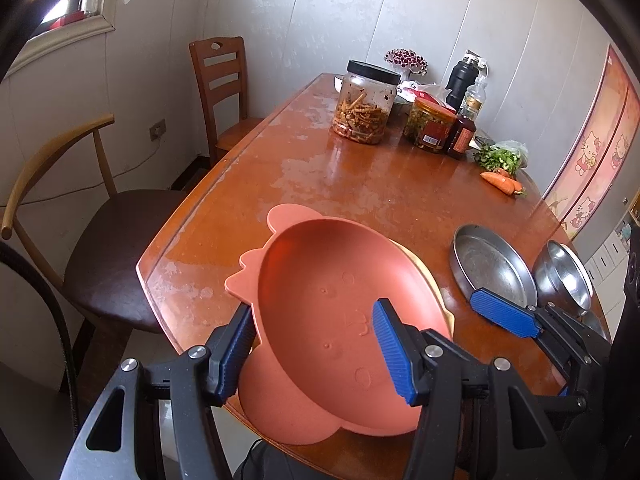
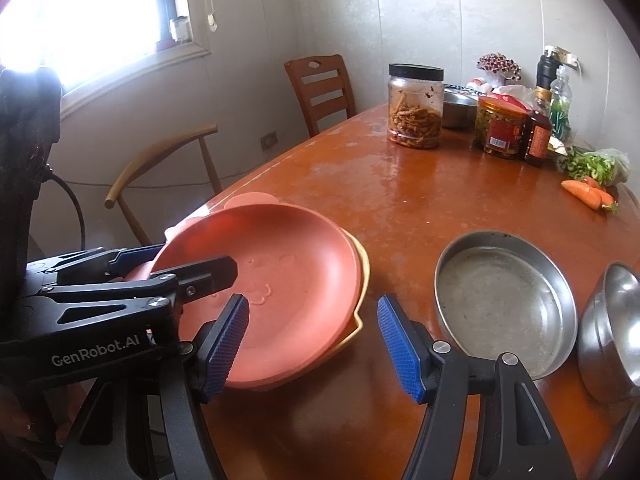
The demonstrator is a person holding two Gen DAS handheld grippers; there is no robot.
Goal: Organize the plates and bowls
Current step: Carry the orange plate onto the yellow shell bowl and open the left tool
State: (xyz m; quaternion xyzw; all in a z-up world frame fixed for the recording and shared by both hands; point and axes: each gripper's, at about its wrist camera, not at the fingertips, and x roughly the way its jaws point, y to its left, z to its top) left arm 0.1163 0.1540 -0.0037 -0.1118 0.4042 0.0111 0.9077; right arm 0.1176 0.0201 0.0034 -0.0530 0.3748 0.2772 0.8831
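A salmon animal-shaped plate (image 1: 332,304) (image 2: 288,280) is tilted, its left side raised. It sits over a second salmon plate (image 1: 280,412) and a yellow plate (image 2: 362,276). My left gripper (image 1: 316,354) (image 2: 176,264) is shut on the top plate's rim, with one pad outside the edge and the other on the inner face. My right gripper (image 2: 312,344) is open with nothing in it, over bare table between the plate stack and a round steel pan (image 2: 504,300) (image 1: 492,264). One of its fingers (image 1: 504,312) reaches the pan's near rim. A steel bowl (image 2: 612,328) (image 1: 564,276) leans on its side to the pan's right.
At the far end of the wooden table (image 2: 400,208) stand a black-lidded jar (image 2: 416,108), a red-labelled jar (image 2: 500,128), bottles (image 2: 538,136), greens (image 2: 596,164) and carrots (image 2: 588,194). Two chairs (image 1: 120,232) (image 1: 220,84) stand along the left side. The table's near edge runs under the plates.
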